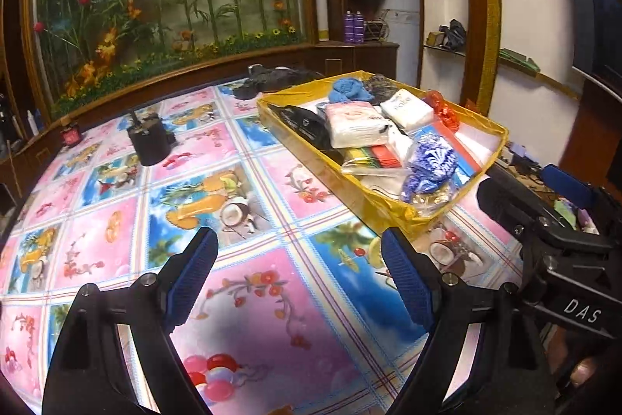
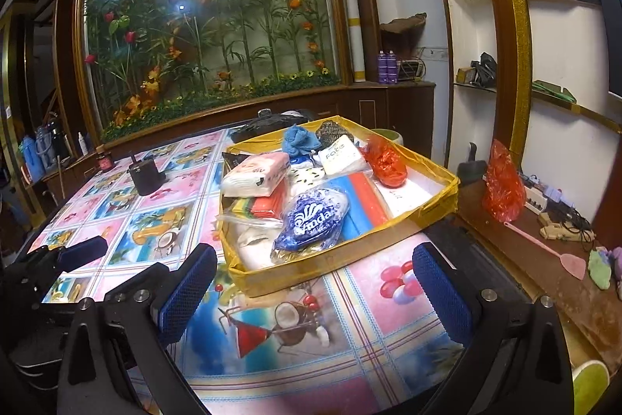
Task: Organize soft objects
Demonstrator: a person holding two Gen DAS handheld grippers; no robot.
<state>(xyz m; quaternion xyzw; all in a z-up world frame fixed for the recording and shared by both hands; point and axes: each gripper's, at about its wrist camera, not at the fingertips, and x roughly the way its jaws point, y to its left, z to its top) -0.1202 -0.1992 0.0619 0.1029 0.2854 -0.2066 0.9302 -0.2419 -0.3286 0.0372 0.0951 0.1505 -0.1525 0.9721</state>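
Yellow tray (image 2: 388, 244) packed with soft stuff sits at the counter's (image 1: 248, 298) far right corner, long axis running away from both claws. Right claw (image 2: 315, 294) is nearer, straight behind its near rim; left claw (image 1: 299, 279) is off left. Both gape empty. Blue Vinda pack (image 2: 311, 220) lies closest; black holder (image 1: 149, 142) well clear.

Each wrist view looks forward between its own spread fingers, low over the patterned table (image 1: 241, 317). Both share the yellow tray (image 2: 342, 255) ahead; the right view sits nearer it.
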